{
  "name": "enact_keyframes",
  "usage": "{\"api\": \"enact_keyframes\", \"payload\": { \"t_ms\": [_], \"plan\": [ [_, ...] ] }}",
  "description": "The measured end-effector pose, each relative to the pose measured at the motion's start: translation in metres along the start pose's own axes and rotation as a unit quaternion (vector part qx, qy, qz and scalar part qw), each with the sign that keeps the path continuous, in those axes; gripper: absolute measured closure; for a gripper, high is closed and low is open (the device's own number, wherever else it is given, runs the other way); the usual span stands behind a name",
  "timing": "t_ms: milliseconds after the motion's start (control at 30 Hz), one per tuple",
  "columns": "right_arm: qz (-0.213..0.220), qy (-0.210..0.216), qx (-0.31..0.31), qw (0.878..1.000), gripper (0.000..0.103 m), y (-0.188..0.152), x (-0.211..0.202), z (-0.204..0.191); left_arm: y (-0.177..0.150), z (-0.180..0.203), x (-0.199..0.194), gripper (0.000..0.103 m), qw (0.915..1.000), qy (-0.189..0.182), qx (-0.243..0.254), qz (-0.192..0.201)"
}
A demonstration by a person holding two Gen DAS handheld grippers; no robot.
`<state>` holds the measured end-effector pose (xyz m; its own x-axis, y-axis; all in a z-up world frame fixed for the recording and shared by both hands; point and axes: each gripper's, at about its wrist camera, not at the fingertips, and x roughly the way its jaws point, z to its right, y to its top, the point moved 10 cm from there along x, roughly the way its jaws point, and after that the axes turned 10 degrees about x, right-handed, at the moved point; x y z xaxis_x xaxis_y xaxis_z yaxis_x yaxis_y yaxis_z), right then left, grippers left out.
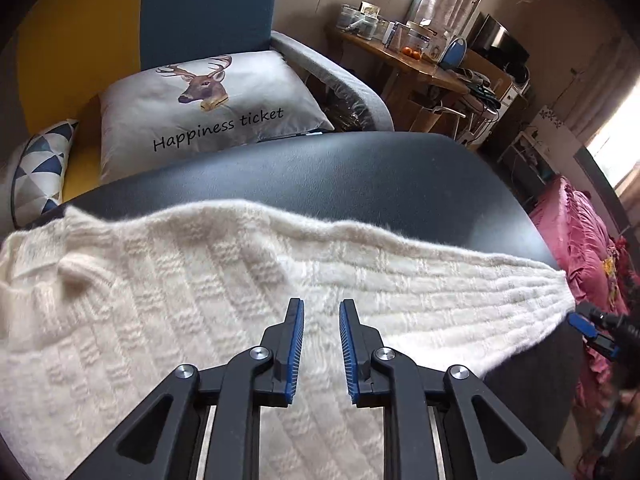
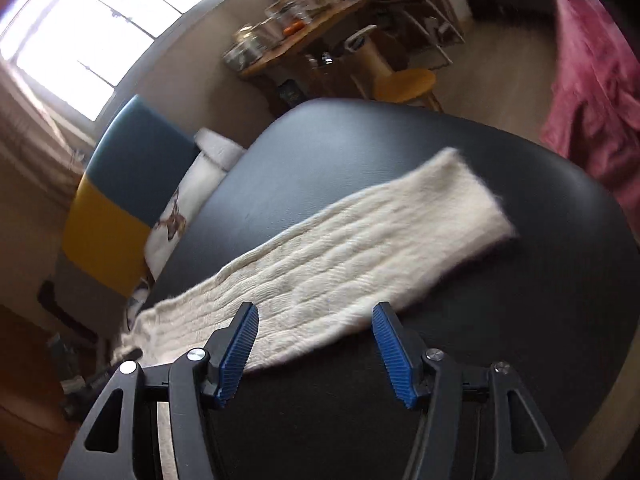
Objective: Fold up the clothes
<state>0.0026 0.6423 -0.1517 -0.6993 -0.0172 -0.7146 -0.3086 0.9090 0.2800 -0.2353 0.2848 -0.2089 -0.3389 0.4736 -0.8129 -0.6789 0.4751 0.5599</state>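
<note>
Both tools, left tool point(image 1: 321, 312) and right tool point(image 2: 316, 316), are gaping empty over the white knit sweater point(image 1: 180, 300) lying on the black bench point(image 1: 360, 176) beside the "Happiness ticket" pillow point(image 1: 212, 108).

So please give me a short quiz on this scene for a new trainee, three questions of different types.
1. True or false: the left tool is clamped on the white sweater.
2. Which part of the sweater stretches out toward the right tool? A) collar B) sleeve C) hem
3. Fill in: the sweater lies on a dark ____.

Key:
1. False; its jaws stand apart above the knit with nothing between them.
2. B; the long sleeve lies flat, and the right tool is open near its lower edge.
3. Table.
</note>
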Motion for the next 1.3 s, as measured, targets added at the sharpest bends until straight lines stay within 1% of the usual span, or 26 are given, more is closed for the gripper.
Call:
{"api": "enact_keyframes", "payload": {
  "t_ms": [33,100,133,200,300,367,433,467,500,567,600,633,667,700,767,867,933,967,1000,1033,1100,1233,1300],
  "plan": [
    [0.005,-0.003,0.017,1.000,0.040,0.005,-0.007,0.011,-0.010,0.001,-0.007,0.084,1.0000,0.002,0.004,0.000],
    [0.009,-0.009,0.011,1.000,0.040,0.011,-0.011,0.014,-0.033,0.001,-0.020,0.084,0.9999,0.009,0.006,-0.003],
    [0.003,-0.013,-0.002,1.000,0.040,0.010,-0.008,0.008,-0.045,0.002,-0.026,0.084,0.9999,0.008,0.003,-0.007],
    [-0.014,-0.032,-0.051,0.998,0.040,0.003,0.006,-0.011,-0.070,0.002,-0.038,0.084,0.9998,0.009,-0.006,-0.015],
    [-0.047,-0.069,-0.117,0.990,0.040,-0.014,0.035,-0.033,-0.106,0.001,-0.060,0.084,0.9995,0.022,-0.009,-0.022],
    [-0.053,-0.107,-0.143,0.983,0.040,-0.020,0.055,-0.035,-0.128,-0.001,-0.070,0.084,0.9989,0.034,-0.009,-0.029],
    [-0.042,-0.146,-0.161,0.975,0.040,-0.018,0.063,-0.037,-0.148,-0.005,-0.073,0.084,0.9981,0.041,-0.013,-0.043],
    [-0.035,-0.160,-0.167,0.972,0.040,-0.018,0.064,-0.041,-0.153,-0.007,-0.077,0.084,0.9983,0.045,-0.011,-0.035],
    [-0.033,-0.159,-0.172,0.972,0.040,-0.022,0.060,-0.049,-0.155,-0.008,-0.082,0.084,0.9982,0.050,-0.012,-0.030],
    [-0.045,-0.103,-0.203,0.973,0.040,-0.048,0.049,-0.081,-0.157,-0.007,-0.097,0.084,0.9987,0.044,-0.024,-0.012],
    [-0.054,-0.075,-0.219,0.971,0.040,-0.063,0.043,-0.098,-0.157,-0.006,-0.105,0.084,0.9987,0.040,-0.031,-0.002],
    [-0.073,-0.047,-0.239,0.967,0.040,-0.087,0.038,-0.114,-0.159,-0.006,-0.114,0.084,0.9985,0.039,-0.038,0.009],
    [-0.094,-0.021,-0.260,0.961,0.040,-0.113,0.033,-0.129,-0.161,-0.007,-0.122,0.083,0.9981,0.038,-0.044,0.017],
    [-0.121,0.002,-0.285,0.951,0.040,-0.145,0.029,-0.142,-0.165,-0.010,-0.130,0.082,0.9976,0.040,-0.052,0.024],
    [-0.173,0.043,-0.332,0.926,0.040,-0.208,0.021,-0.165,-0.175,-0.016,-0.147,0.082,0.9962,0.045,-0.065,0.035],
    [-0.226,0.051,-0.387,0.892,0.040,-0.294,0.018,-0.175,-0.204,-0.031,-0.168,0.081,0.9937,0.059,-0.088,0.037],
    [-0.246,0.043,-0.409,0.878,0.040,-0.336,0.018,-0.168,-0.225,-0.043,-0.181,0.080,0.9914,0.069,-0.104,0.037],
    [-0.250,0.034,-0.416,0.874,0.040,-0.350,0.020,-0.164,-0.236,-0.050,-0.186,0.080,0.9899,0.076,-0.114,0.036],
    [-0.253,0.027,-0.417,0.873,0.040,-0.360,0.021,-0.161,-0.246,-0.057,-0.189,0.080,0.9885,0.081,-0.123,0.035],
    [-0.256,0.023,-0.413,0.874,0.040,-0.366,0.022,-0.158,-0.254,-0.063,-0.193,0.080,0.9870,0.083,-0.133,0.035],
    [-0.255,0.020,-0.401,0.880,0.040,-0.369,0.022,-0.154,-0.270,-0.076,-0.201,0.080,0.9837,0.088,-0.153,0.035],
    [-0.246,0.018,-0.375,0.894,0.040,-0.359,0.024,-0.157,-0.255,-0.094,-0.204,0.080,0.9828,0.071,-0.164,0.048],
    [-0.234,0.022,-0.365,0.901,0.040,-0.349,0.029,-0.169,-0.246,-0.102,-0.205,0.079,0.9822,0.062,-0.168,0.054]
  ]
}}
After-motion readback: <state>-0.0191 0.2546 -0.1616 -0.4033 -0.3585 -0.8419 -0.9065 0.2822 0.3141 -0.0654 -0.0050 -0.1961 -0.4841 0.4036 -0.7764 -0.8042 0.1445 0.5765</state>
